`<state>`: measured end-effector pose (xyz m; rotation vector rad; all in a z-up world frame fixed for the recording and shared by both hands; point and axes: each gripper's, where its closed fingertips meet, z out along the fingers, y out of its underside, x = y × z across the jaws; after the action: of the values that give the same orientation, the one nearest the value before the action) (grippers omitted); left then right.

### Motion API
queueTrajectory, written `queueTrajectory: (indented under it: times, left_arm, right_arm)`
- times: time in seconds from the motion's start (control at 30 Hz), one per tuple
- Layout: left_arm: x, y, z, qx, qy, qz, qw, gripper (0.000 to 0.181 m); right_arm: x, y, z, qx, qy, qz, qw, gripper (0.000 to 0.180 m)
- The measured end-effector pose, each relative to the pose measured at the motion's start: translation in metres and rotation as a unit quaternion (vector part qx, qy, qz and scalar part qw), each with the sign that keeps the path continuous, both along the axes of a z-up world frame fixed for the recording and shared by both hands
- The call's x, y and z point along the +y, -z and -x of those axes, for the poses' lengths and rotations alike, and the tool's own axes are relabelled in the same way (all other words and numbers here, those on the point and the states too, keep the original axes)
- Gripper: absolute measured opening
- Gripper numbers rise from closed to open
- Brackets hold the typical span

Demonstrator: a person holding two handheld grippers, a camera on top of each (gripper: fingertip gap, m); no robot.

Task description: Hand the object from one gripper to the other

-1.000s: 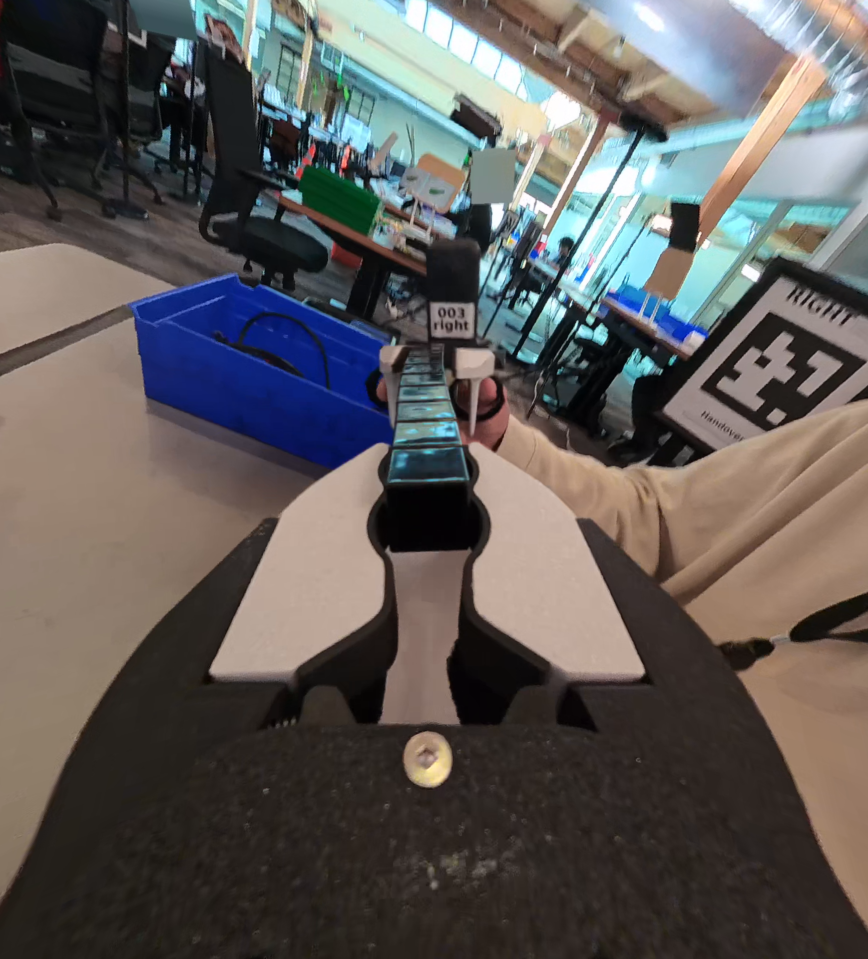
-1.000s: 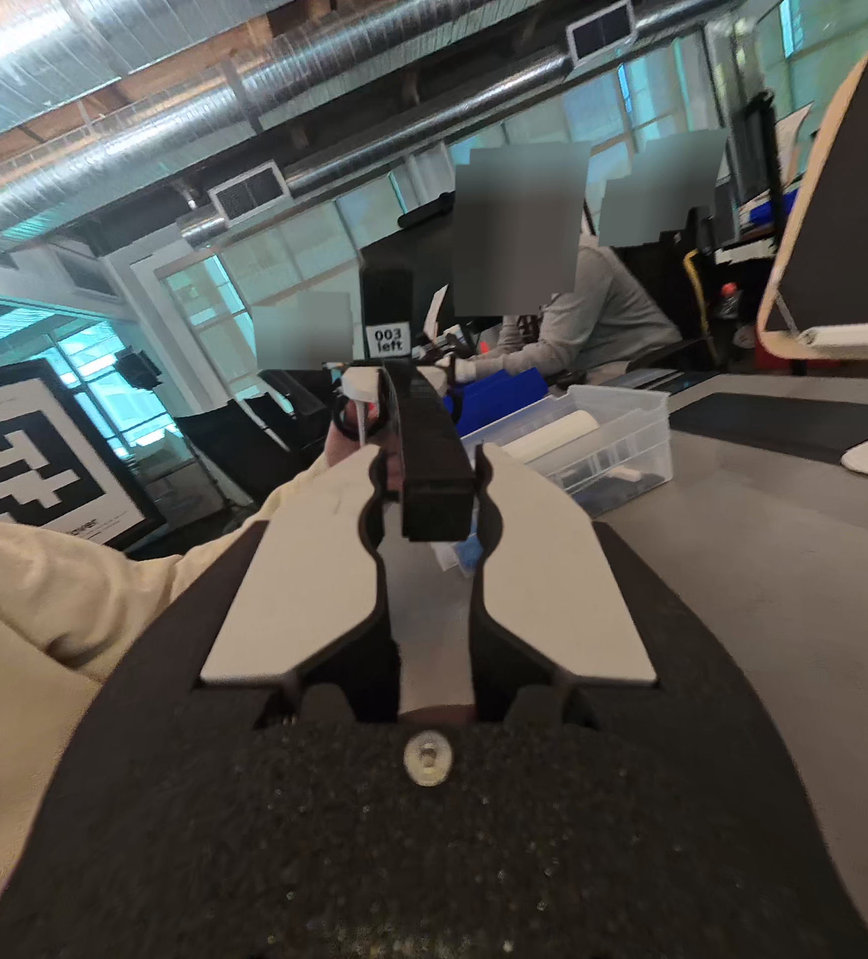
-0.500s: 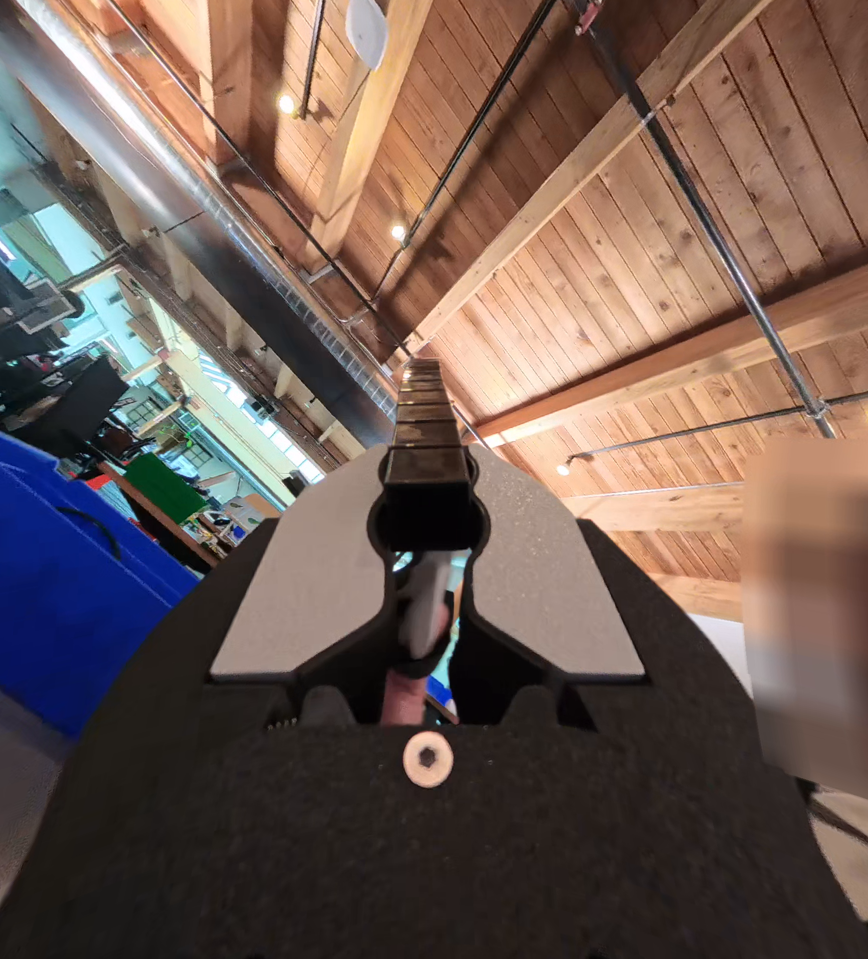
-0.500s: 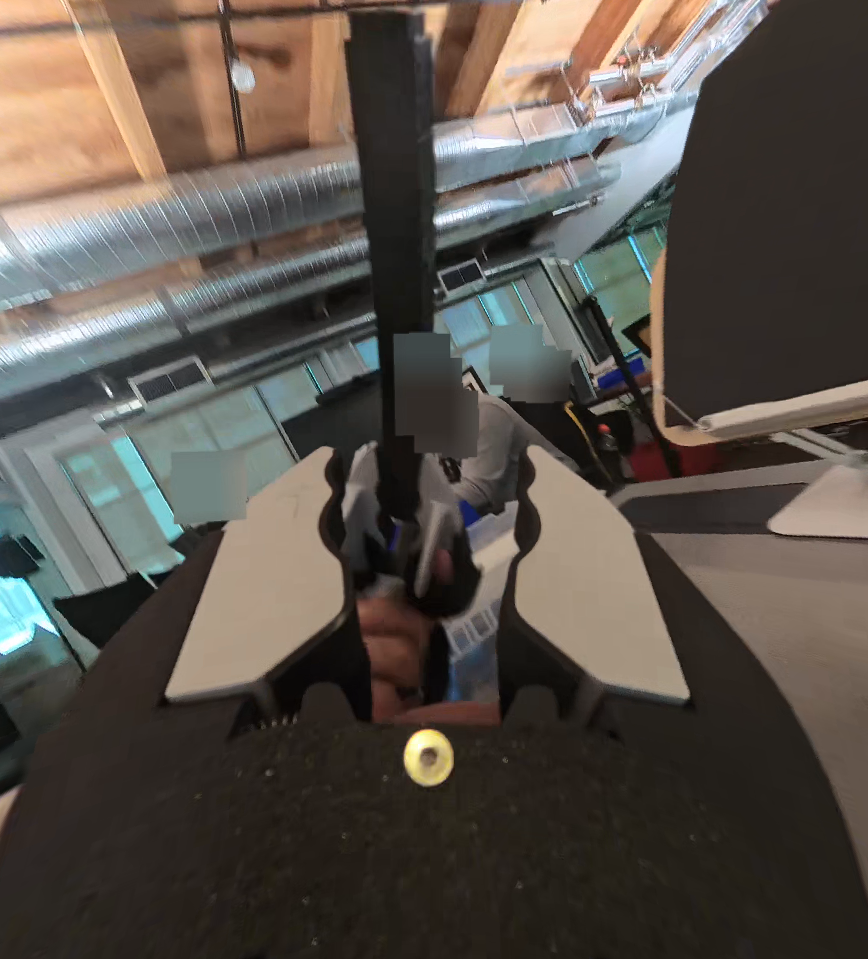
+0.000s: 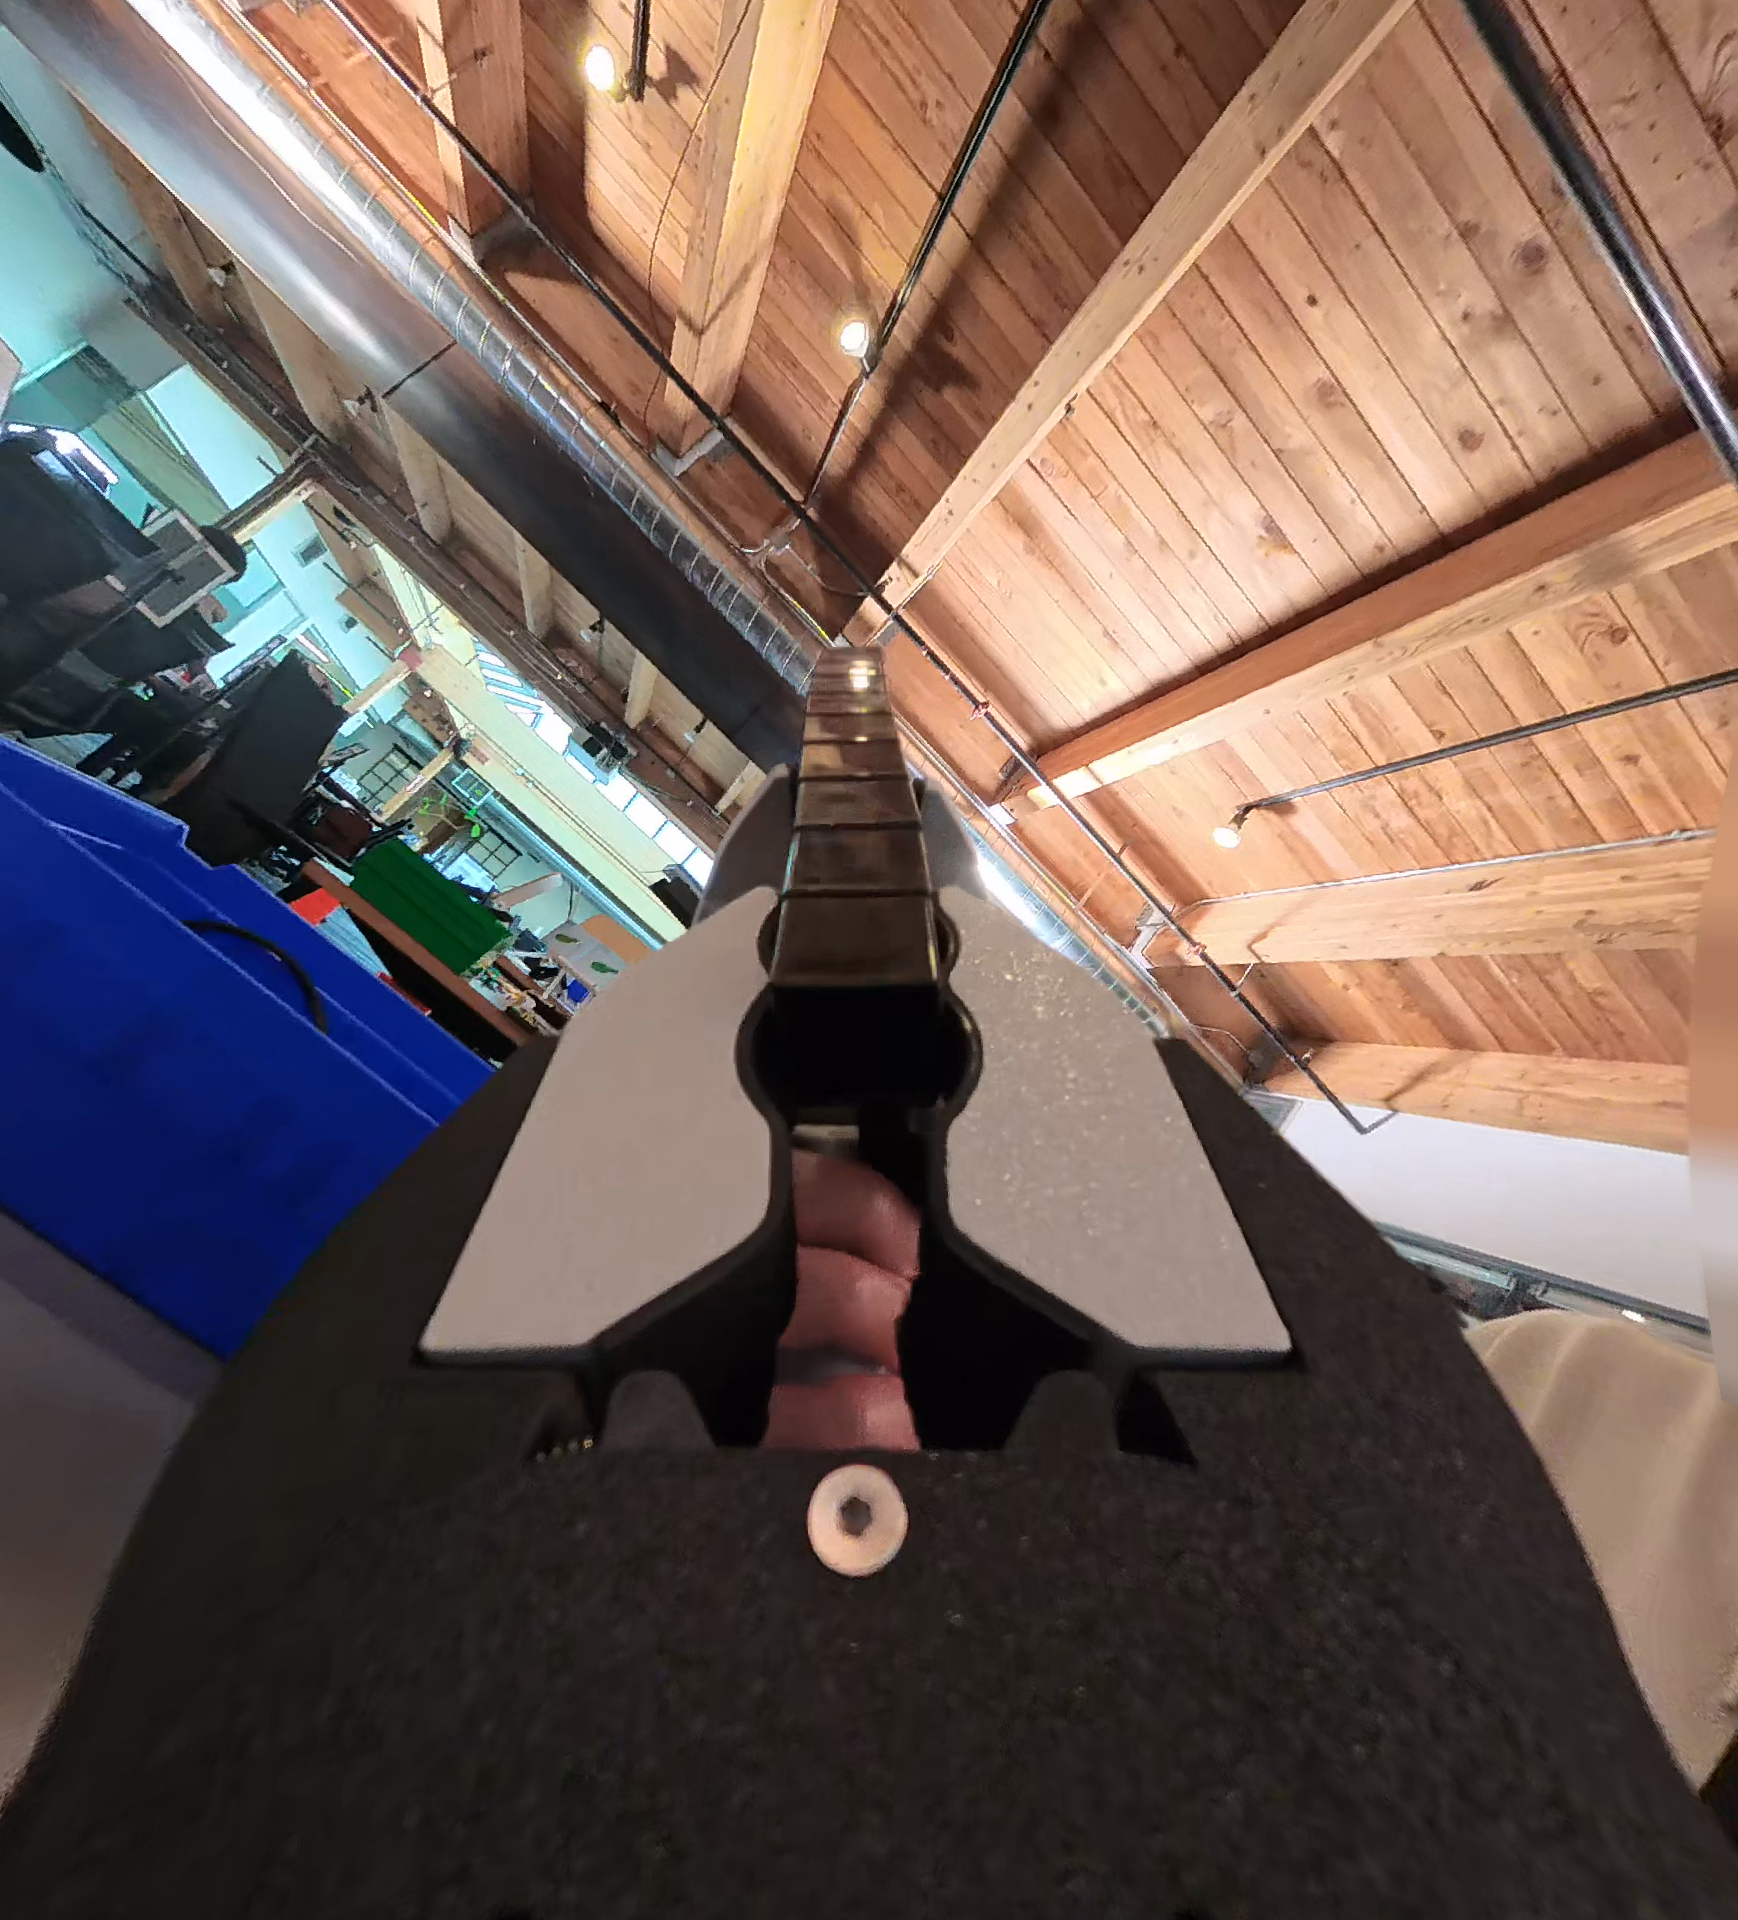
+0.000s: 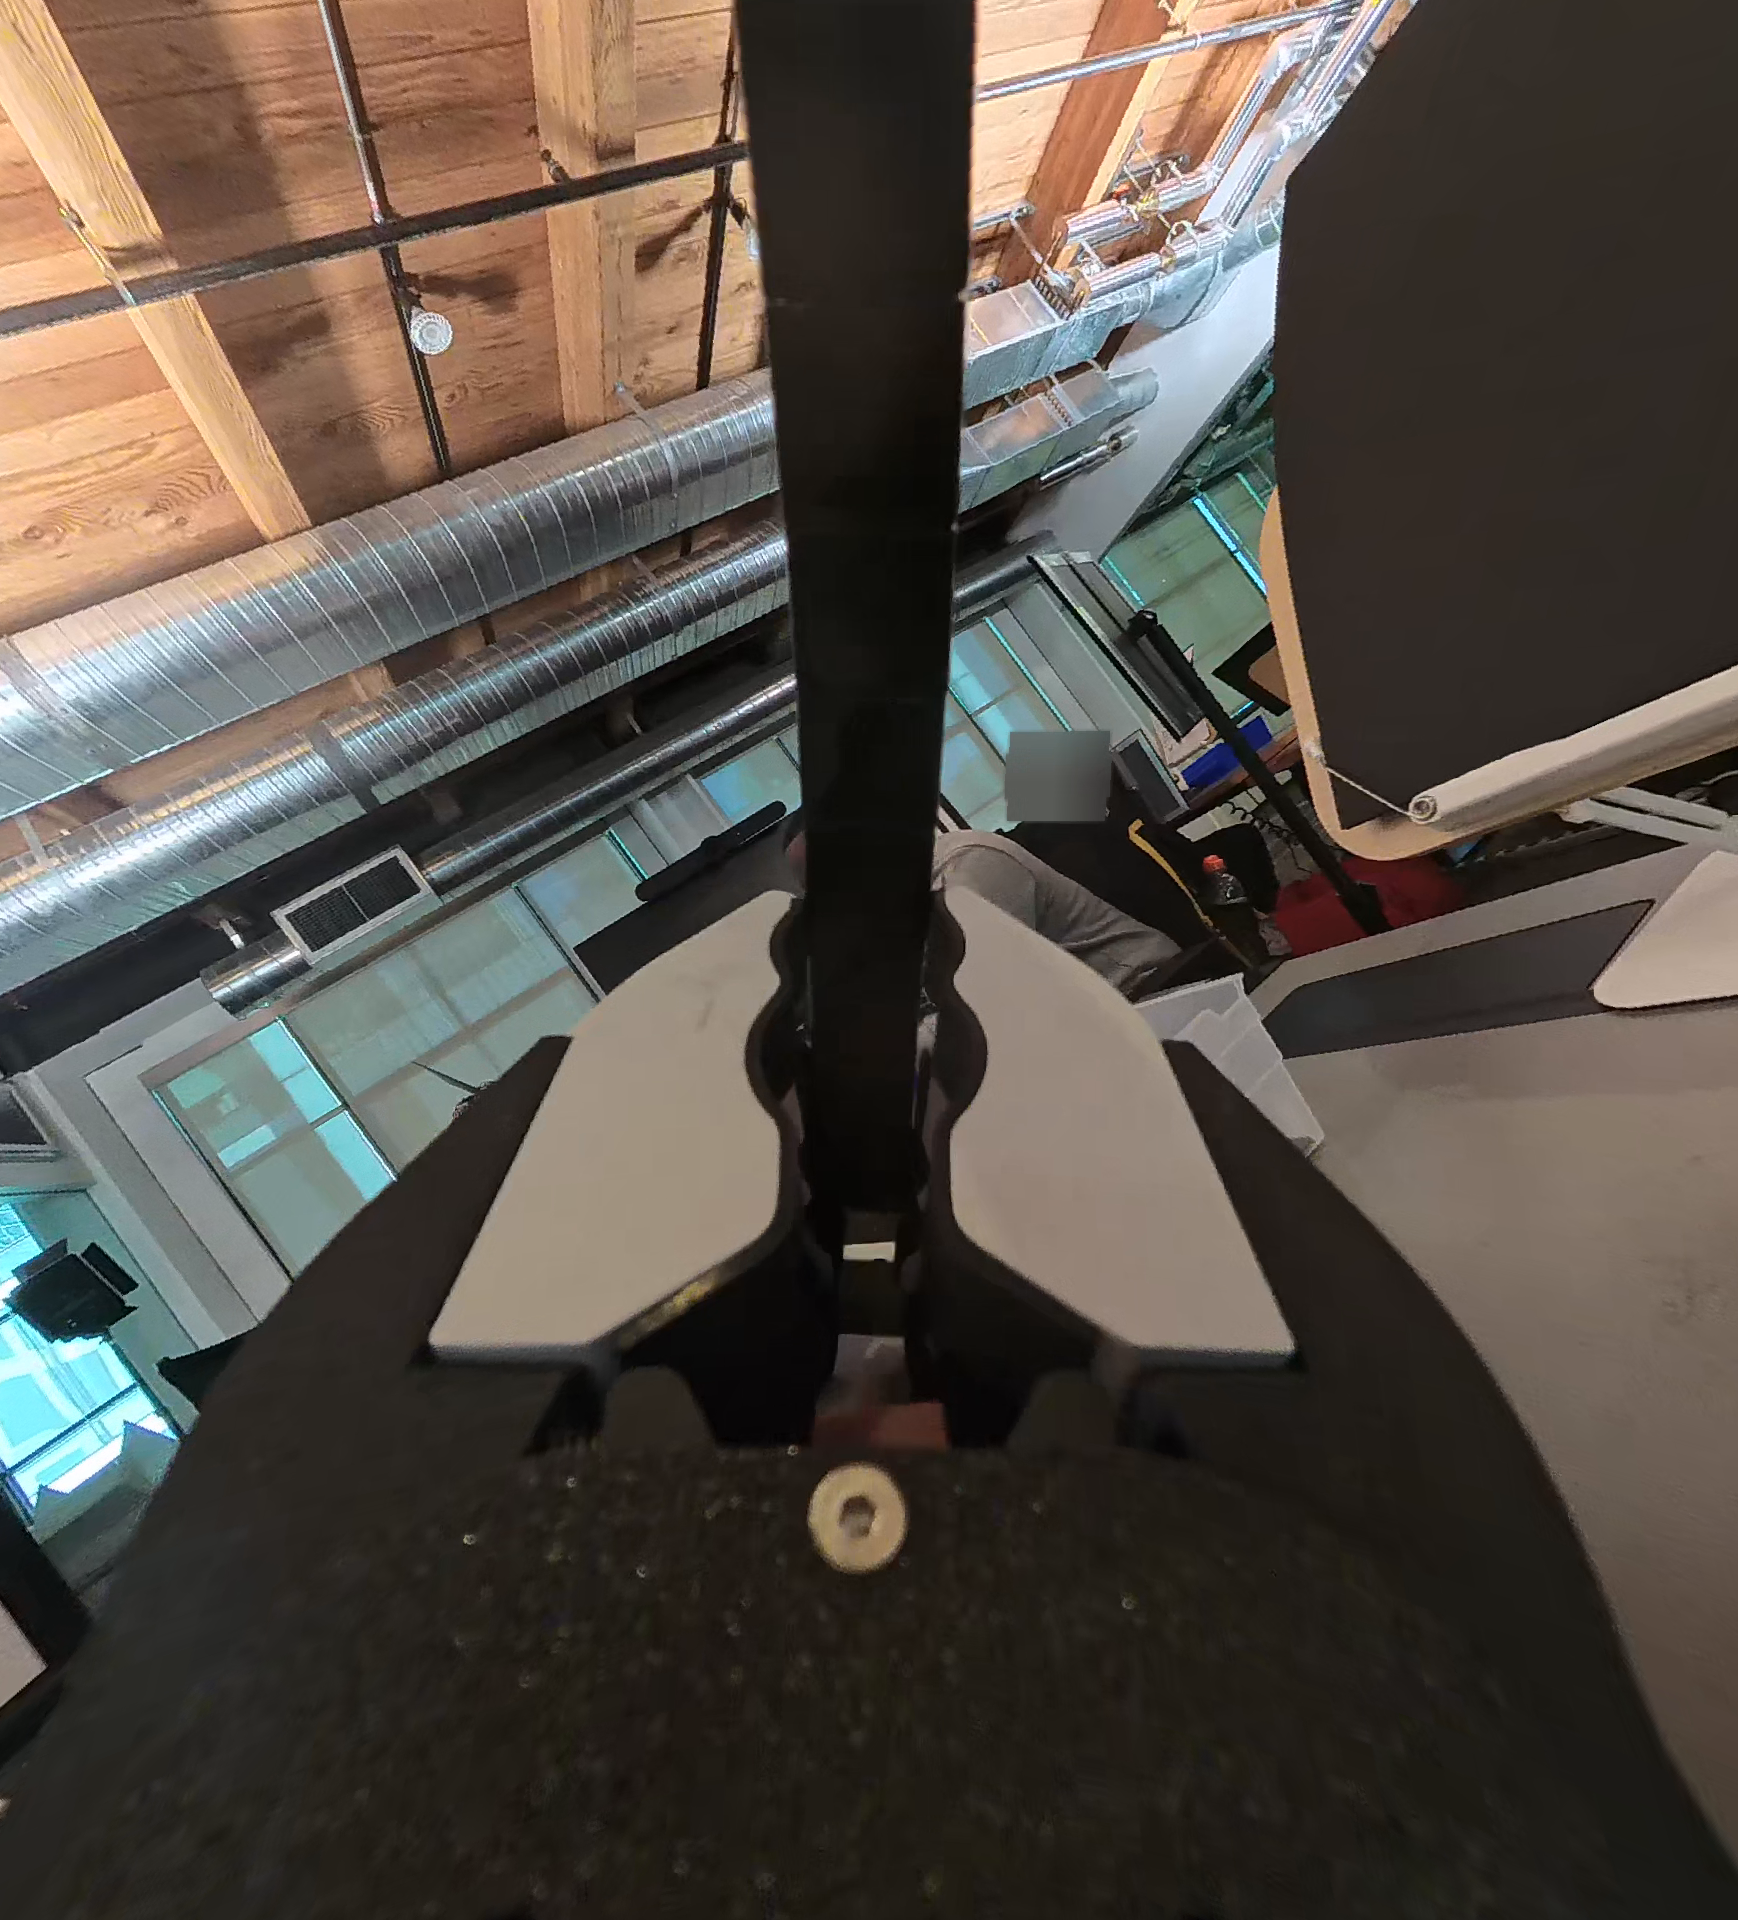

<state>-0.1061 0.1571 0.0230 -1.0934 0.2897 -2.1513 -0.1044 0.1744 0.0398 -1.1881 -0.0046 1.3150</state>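
Observation:
The object is a long black segmented bar. My left gripper is shut on its near end, and the bar points up toward the wooden ceiling. Two grey fingertips of the other gripper flank the bar just beyond mine. In the right wrist view the bar rises between my fingers and runs out of the top of the frame. My right gripper is shut on the bar, pads touching both sides. A hand shows through the gap under the left gripper.
A blue bin stands on the grey table to the left. A cream sleeve is at the right. In the right wrist view, a monitor's back and a clear plastic box stand on the table. My left and right fingertips are right by each other.
Both grippers tilted up from level toward the ceiling. The right gripper let go of the bar half a second ago, and has now closed on it again close to the left gripper.

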Motion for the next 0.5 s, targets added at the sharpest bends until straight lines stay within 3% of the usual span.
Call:
queueTrajectory:
  times: [0.23, 0.33, 0.5]
  left_arm:
    - [-0.002, 0.005, -0.004, 0.045, 0.015, -0.022, 0.999, 0.022]
    - [0.003, 0.014, -0.003, 0.139, 0.010, -0.081, 0.987, 0.050]
    - [0.011, 0.025, 0.016, 0.310, 0.004, -0.186, 0.932, 0.066]
  right_arm:
    - [0.000, 0.003, -0.001, -0.045, -0.029, -0.001, 0.999, 0.021]
    - [0.002, -0.001, -0.013, -0.092, -0.007, -0.020, 0.996, 0.021]
    - [0.002, -0.006, -0.027, -0.182, -0.030, -0.038, 0.982, 0.021]
